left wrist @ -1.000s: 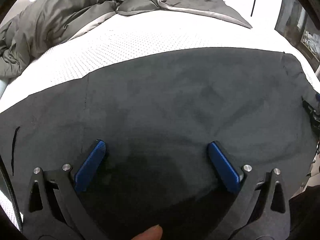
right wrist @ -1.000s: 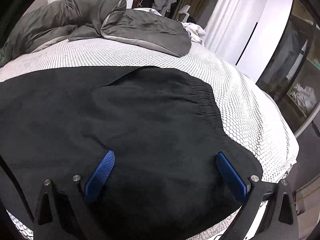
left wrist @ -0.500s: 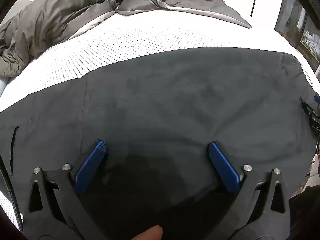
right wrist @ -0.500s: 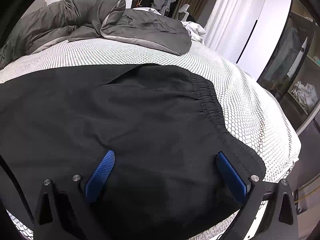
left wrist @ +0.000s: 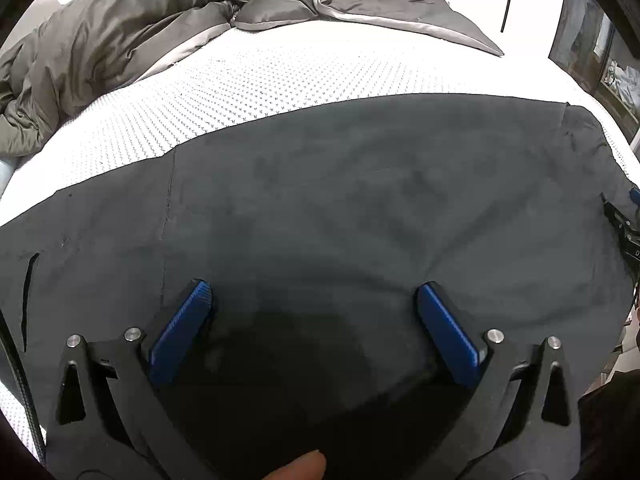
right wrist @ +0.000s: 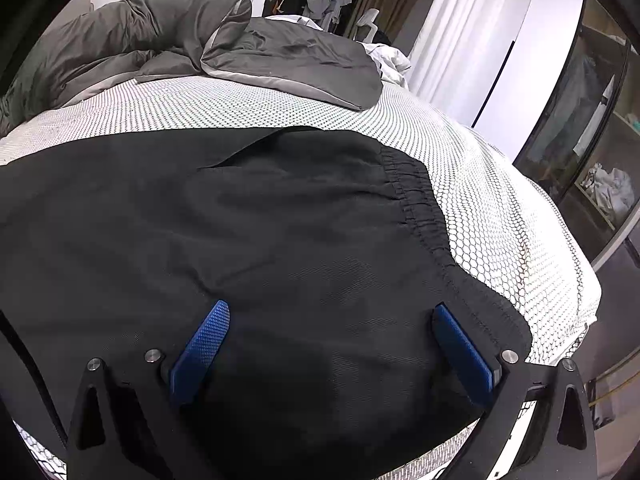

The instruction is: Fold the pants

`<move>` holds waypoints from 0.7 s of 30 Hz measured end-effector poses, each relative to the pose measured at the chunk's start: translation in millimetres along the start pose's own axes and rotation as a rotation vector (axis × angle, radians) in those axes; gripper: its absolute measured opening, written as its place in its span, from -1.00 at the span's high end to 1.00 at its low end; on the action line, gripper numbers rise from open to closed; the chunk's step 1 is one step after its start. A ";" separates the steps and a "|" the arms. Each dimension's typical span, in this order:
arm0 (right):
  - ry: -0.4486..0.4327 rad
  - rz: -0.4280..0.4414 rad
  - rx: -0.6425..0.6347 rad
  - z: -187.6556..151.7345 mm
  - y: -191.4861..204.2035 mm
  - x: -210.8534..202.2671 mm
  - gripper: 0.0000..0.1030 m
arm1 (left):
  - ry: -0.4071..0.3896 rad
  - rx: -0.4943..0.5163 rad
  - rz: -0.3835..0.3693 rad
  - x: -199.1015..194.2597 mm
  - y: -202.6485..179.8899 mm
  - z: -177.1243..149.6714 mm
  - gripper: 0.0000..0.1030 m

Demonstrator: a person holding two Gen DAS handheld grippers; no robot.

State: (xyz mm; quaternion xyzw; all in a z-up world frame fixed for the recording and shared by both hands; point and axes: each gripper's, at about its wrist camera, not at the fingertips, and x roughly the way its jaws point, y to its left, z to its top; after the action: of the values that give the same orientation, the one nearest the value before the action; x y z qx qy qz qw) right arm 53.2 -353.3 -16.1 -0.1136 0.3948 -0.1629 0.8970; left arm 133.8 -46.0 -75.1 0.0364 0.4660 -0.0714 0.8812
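Black pants (left wrist: 340, 200) lie spread flat across the white mattress (left wrist: 260, 88). Their gathered elastic waistband (right wrist: 424, 216) runs down the right side in the right wrist view. My left gripper (left wrist: 312, 292) hovers open just over the cloth near its front edge, blue pads wide apart, nothing between them. My right gripper (right wrist: 330, 312) is open too, over the pants (right wrist: 240, 232) near the waistband corner, its right finger close to the band. A fingertip (left wrist: 298, 468) shows at the bottom of the left wrist view.
A rumpled grey duvet (left wrist: 140, 20) is piled at the far side of the bed, also visible as the duvet (right wrist: 224, 44) in the right view. White curtains (right wrist: 472, 40) and a dark glass wardrobe (right wrist: 600, 128) stand to the right. The mattress edge (right wrist: 576, 320) drops off at right.
Both grippers have drawn slightly back and up, so more of the waistband and mattress edge shows in the right view. The pants have not moved.
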 end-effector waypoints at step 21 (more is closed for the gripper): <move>-0.053 0.329 -0.070 6.7 36.2 -39.5 -0.99 | -0.083 0.344 -0.258 -45.1 -95.7 -11.1 -0.98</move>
State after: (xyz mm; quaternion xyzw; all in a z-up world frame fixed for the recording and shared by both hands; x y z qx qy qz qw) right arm 40.5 -304.4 2.8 -0.0829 0.3896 0.0028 0.9172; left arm 84.4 -134.9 -43.9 0.1233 0.4111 -0.2632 0.8640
